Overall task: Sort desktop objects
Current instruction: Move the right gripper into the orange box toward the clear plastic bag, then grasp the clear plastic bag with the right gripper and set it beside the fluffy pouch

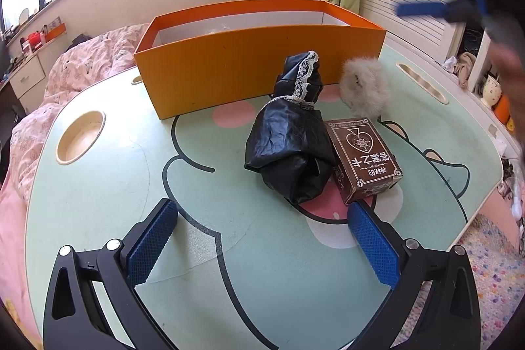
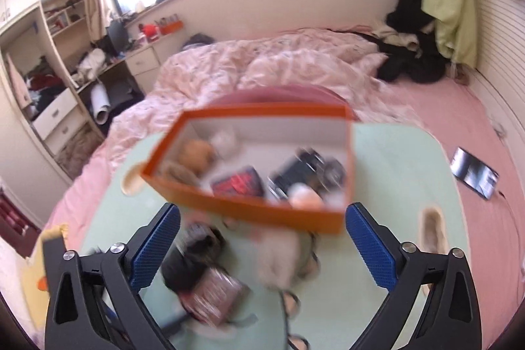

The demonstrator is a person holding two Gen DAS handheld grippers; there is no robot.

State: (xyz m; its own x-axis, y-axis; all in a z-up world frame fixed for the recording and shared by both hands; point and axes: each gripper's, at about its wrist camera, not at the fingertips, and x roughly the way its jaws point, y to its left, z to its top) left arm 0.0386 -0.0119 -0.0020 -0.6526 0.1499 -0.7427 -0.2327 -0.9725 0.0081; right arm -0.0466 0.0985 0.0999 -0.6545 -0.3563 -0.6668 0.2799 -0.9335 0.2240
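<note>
An orange box (image 1: 256, 68) stands at the back of the mint lap table (image 1: 98, 186). In front of it lie a black lace-trimmed pouch (image 1: 288, 146), a brown card box (image 1: 364, 159) and a grey fur puff (image 1: 364, 87). My left gripper (image 1: 259, 225) is open just before the pouch and card box, empty. My right gripper (image 2: 262, 232) is open and empty, high above the table; it also shows blurred as the right gripper (image 1: 426, 9) at the upper right. From there the orange box (image 2: 259, 166) holds several items; the pouch (image 2: 193, 255), card box (image 2: 213, 294) and puff (image 2: 279, 258) lie blurred below.
The table sits on a bed with a pink quilt (image 2: 262, 64). A round cup recess (image 1: 80, 136) is at the table's left, a slot (image 1: 423, 81) at its right. A phone (image 2: 474, 176) lies on the pink sheet. Shelves and drawers (image 2: 59, 94) stand left.
</note>
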